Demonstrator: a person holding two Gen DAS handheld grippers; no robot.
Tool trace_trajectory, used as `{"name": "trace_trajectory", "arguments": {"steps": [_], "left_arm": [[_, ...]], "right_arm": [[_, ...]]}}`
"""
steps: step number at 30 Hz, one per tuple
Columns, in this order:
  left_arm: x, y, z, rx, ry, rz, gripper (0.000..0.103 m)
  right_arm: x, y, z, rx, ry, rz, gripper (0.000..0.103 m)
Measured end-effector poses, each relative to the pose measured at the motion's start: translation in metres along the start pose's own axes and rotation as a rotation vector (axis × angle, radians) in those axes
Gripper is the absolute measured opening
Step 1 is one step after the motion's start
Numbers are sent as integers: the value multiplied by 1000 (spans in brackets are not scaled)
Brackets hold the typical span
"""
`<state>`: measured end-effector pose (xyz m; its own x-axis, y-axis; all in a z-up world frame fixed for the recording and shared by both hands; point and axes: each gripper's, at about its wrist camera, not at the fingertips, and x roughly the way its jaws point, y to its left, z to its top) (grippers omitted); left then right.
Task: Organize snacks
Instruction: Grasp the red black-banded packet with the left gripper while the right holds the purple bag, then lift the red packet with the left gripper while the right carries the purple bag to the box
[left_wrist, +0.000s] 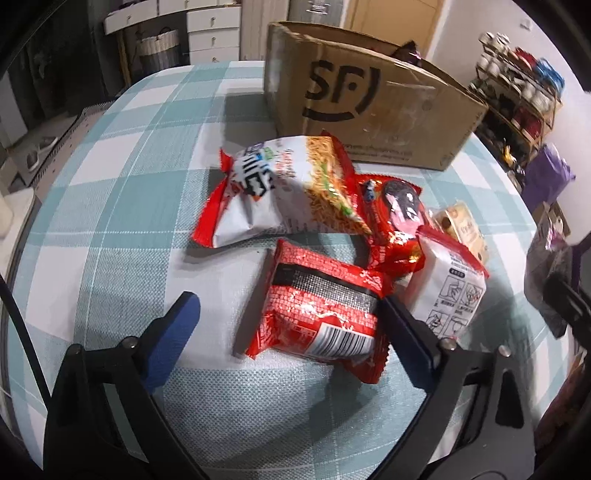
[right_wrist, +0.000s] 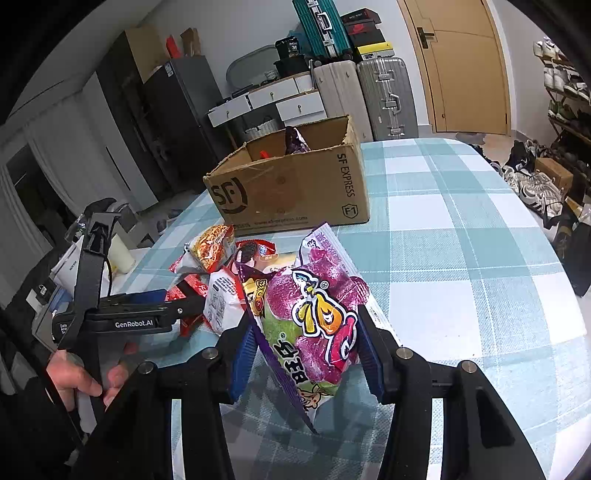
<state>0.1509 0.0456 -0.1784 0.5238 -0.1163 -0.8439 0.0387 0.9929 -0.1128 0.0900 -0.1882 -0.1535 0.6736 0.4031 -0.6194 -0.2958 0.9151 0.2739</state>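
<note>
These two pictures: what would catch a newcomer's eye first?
Probably the purple snack bag, clamped in the right gripper above the checked tablecloth. Next, the red packet between the open fingers of the left gripper, in front of a heap of snacks. Behind stands an open cardboard box.

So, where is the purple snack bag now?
The shiny purple snack bag sits low in the middle of the right wrist view, clamped between the right gripper's blue fingers, in front of the brown cardboard box.
</note>
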Motion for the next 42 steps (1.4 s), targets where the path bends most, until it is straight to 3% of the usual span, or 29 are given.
{"name": "trace_trajectory", "arguments": {"steps": [3,7,9,10,14,42], "left_arm": [[-2,-4,-2,24,-7,-10,83],[-5,-10,-4,63,-10,8,57],[-8,-7,-6,52,-12,-15,49],[-10,-6,-7,45,-14,-41,41],[-13,-4,-10,44,-15,-81,35],[-62,2,-24,52,-70,-165,33]], "right_arm": [[0,-2,-1,11,3,-2,50],[-2,-2,-3,19,-1,0,50],[-4,-1,-2,16,-5,-1,50],[-5,-1,-2,15,-8,-1,50],[-6,-1,-2,19,-14,-2,50],[-11,10,3,18,-46,31,50]]}}
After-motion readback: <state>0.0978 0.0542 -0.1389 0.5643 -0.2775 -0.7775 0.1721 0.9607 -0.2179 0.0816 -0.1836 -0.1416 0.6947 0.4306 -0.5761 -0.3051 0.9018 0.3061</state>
